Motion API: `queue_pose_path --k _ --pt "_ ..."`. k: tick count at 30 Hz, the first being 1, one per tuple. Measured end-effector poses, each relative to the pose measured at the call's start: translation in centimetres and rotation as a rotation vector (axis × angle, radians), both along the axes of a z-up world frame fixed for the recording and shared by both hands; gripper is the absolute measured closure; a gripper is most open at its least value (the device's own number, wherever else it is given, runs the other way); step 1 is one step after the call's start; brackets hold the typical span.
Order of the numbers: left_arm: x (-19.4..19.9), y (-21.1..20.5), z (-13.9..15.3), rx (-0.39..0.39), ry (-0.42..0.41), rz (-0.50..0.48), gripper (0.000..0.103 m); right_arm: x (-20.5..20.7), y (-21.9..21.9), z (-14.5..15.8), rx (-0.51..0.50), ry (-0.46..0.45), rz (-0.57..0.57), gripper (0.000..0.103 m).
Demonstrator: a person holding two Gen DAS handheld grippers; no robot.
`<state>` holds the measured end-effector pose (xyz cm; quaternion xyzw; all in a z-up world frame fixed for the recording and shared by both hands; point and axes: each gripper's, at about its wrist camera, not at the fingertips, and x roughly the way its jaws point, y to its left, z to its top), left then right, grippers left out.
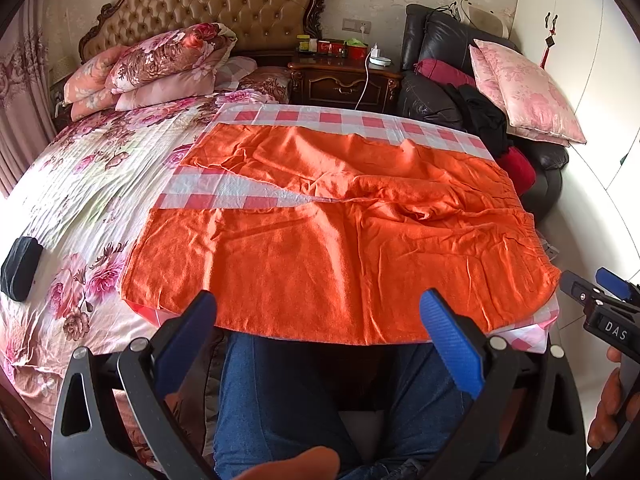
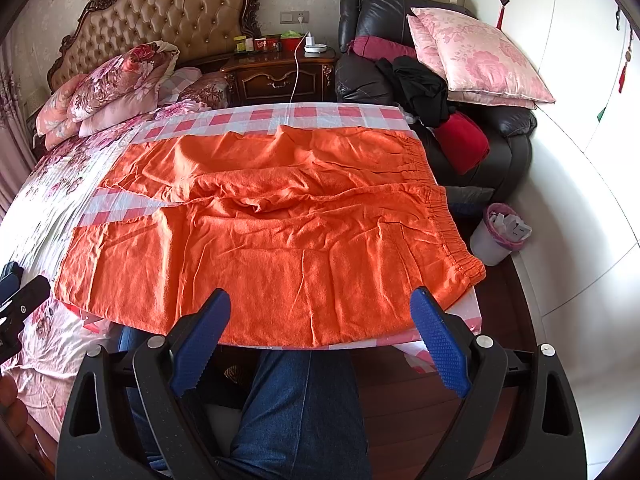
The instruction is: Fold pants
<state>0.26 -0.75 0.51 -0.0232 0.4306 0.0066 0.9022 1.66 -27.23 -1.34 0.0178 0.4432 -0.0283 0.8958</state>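
Observation:
Orange pants point(image 1: 320, 216) point(image 2: 280, 232) lie spread flat on a red-and-white checked cloth point(image 1: 224, 192) point(image 2: 120, 204) over the bed corner. The elastic waistband point(image 2: 448, 220) is at the right, and the two legs run left with a gap between them. My left gripper point(image 1: 320, 312) is open, hovering just before the near edge of the near leg. My right gripper point(image 2: 320, 312) is open too, near the same edge and closer to the waistband. It also shows at the right edge of the left wrist view as the right gripper point(image 1: 600, 292). Neither holds anything.
A floral bedspread point(image 1: 80, 184) with stacked pillows point(image 1: 152, 64) lies to the left. A black leather chair point(image 2: 400, 64) piled with cushions and clothes stands behind right, next to a nightstand point(image 2: 280, 76). A white bin point(image 2: 496, 236) sits on the floor. The person's jeans-clad legs point(image 2: 296, 408) are below.

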Motion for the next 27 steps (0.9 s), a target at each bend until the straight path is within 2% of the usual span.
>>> queue_pose_path --k 27 --pt "0.04 -0.08 0.03 -0.009 0.001 0.000 0.002 -0.12 -0.05 0.15 0.002 -0.002 0.000 0.015"
